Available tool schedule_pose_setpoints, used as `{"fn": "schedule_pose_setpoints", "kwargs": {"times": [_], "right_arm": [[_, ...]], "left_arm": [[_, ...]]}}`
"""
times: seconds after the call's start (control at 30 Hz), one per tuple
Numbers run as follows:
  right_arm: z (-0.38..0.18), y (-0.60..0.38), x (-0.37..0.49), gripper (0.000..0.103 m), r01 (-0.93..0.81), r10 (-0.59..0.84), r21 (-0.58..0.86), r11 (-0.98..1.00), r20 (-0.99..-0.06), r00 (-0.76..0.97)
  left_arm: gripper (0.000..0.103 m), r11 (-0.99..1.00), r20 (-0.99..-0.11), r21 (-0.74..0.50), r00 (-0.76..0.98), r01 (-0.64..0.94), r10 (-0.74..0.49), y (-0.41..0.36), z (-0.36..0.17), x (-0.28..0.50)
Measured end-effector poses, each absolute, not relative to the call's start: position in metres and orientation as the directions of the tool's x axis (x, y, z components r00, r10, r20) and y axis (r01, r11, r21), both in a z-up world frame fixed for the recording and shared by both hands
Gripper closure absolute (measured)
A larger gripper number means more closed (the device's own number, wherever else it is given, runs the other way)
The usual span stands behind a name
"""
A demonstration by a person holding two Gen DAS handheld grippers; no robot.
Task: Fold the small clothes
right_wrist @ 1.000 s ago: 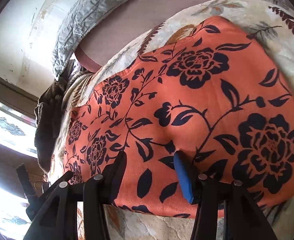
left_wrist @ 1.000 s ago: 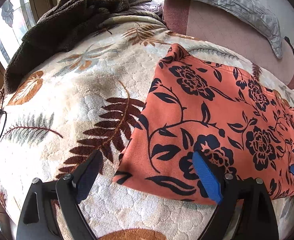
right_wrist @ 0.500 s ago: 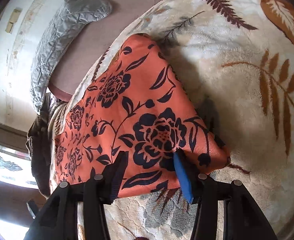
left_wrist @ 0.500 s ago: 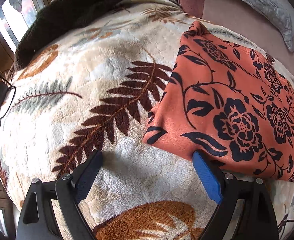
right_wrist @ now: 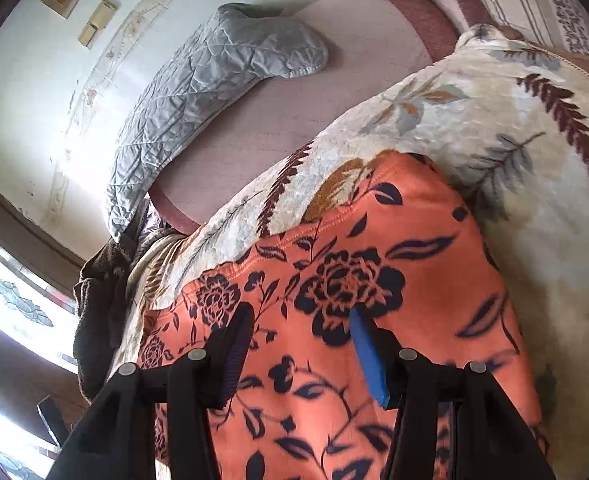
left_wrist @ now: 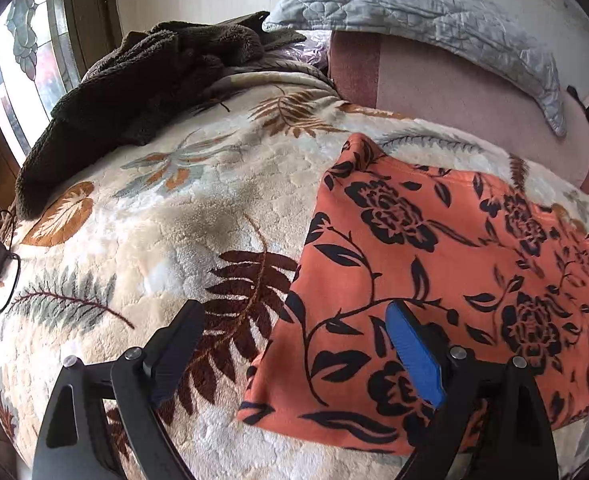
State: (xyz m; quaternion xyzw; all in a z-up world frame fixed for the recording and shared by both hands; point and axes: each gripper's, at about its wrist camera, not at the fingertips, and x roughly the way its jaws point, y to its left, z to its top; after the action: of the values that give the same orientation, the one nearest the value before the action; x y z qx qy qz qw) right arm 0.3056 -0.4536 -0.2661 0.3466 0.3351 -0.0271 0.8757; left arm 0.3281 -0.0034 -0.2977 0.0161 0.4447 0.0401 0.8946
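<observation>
So, orange floral garment [left_wrist: 434,280] lies flat on the leaf-print blanket [left_wrist: 154,220]. Left gripper [left_wrist: 294,356] and right gripper [right_wrist: 298,356] both spread wide, holding nothing, hovering over the cloth. Looks soft, light, limp fleece; I'd pinch near-edge corners, w/ both layers.

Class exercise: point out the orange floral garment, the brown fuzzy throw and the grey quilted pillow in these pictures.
orange floral garment [left_wrist: 446,280]: left wrist view, middle of its flat top layer.
brown fuzzy throw [left_wrist: 134,88]: left wrist view, centre of the heap.
grey quilted pillow [right_wrist: 214,92]: right wrist view, its middle.
</observation>
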Motion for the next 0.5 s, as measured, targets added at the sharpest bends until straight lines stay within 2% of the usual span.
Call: {"fn": "schedule_pose_setpoints", "kwargs": {"times": [0.07,0.1,0.13,0.2,0.3,0.4,0.5], "right_arm": [[-0.277,-0.464,0.332,0.051,0.329,0.16,0.574,0.75,-0.64,0.752],[-0.286,-0.471,0.344,0.051,0.371,0.147,0.561,0.739,-0.673,0.725],[-0.298,-0.478,0.354,0.056,0.411,0.143,0.553,0.725,-0.705,0.695],[-0.311,-0.49,0.36,0.069,0.434,0.145,0.574,0.695,-0.703,0.697],[-0.301,-0.491,0.359,0.067,0.427,0.154,0.588,0.687,-0.692,0.705],[-0.286,-0.486,0.346,0.066,0.389,0.172,0.617,0.684,-0.655,0.736],[-0.27,-0.474,0.327,0.066,0.359,0.194,0.626,0.692,-0.641,0.743]], "left_arm": [[0.009,0.995,-0.829,0.09,0.55,-0.047,0.101,-0.003,-0.313,0.338],[0.009,0.997,-0.838,0.062,0.54,-0.048,0.079,0.001,-0.316,0.34],[0.008,0.998,-0.842,0.029,0.536,-0.057,0.055,0.006,-0.317,0.343],[0.007,0.998,-0.854,-0.014,0.52,-0.059,0.019,0.011,-0.318,0.346],[0.007,0.998,-0.84,-0.01,0.542,-0.059,0.024,0.01,-0.311,0.345],[0.008,0.998,-0.786,0.035,0.615,-0.058,0.063,0.005,-0.292,0.334],[0.008,1.0,-0.758,0.005,0.652,-0.028,0.022,0.002,-0.275,0.321]]}}
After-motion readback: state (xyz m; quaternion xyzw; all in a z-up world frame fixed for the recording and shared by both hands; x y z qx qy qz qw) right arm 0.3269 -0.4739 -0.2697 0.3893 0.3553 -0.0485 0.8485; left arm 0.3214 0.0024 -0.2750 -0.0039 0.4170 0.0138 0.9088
